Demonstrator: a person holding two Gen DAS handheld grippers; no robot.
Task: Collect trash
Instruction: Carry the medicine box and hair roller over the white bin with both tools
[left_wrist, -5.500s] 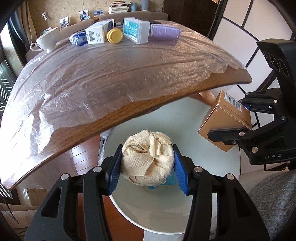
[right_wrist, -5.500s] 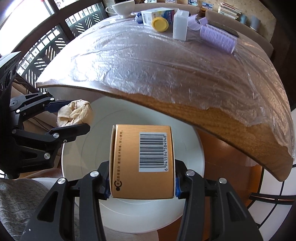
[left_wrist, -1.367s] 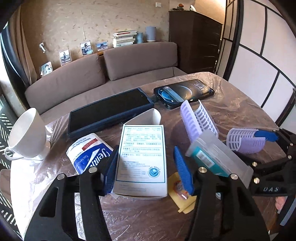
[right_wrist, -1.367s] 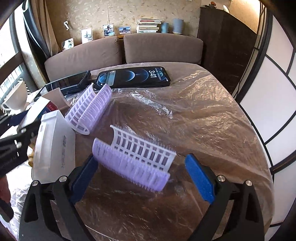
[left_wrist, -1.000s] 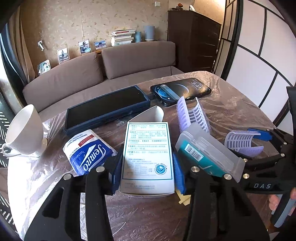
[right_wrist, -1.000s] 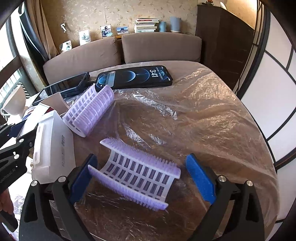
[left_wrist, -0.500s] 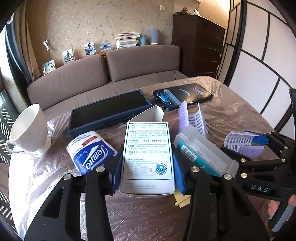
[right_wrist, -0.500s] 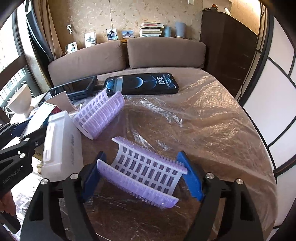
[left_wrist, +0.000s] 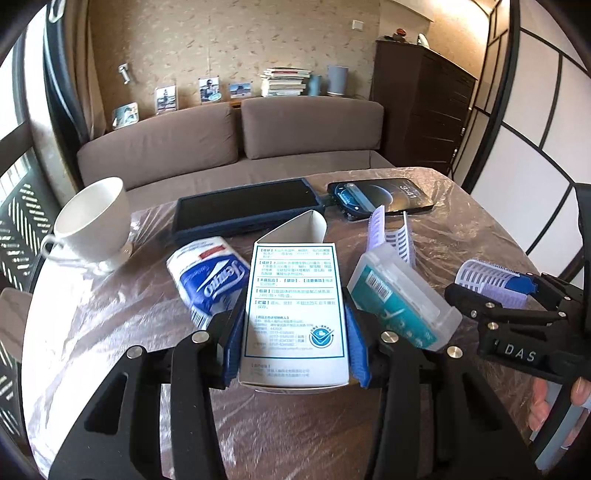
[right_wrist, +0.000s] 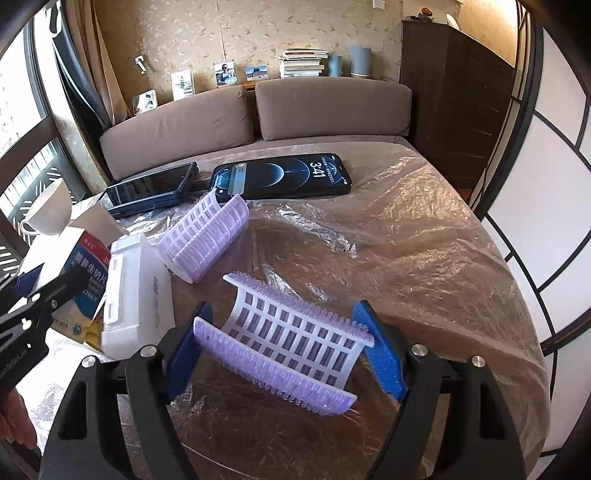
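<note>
**Spotter:** What have you got nearest?

**Me:** My left gripper (left_wrist: 295, 347) has its fingers clamped on the white medicine box (left_wrist: 293, 314), its flap open at the far end. It looks to be thin, light card, so I'd judge it crushes easily; the pads sit on its long side walls, which seems the stiffest hold.

**Spotter:** And the right?

**Me:** My right gripper (right_wrist: 286, 350) has just been closing its fingers; they now stand against the ends of the lilac hair roller half (right_wrist: 286, 343). Springy, bristly plastic, so unlikely to slip. Its edge seems to rest on the film-covered surface (right_wrist: 424, 258).

**Spotter:** Further out?

**Me:** A frosted plastic case (left_wrist: 402, 302) just right of the box, a tissue pack (left_wrist: 208, 277) on its left, then another roller half (right_wrist: 205, 240), a cup (left_wrist: 92, 221), and beyond them a tablet (left_wrist: 247, 210) and a phone (right_wrist: 280, 175).
</note>
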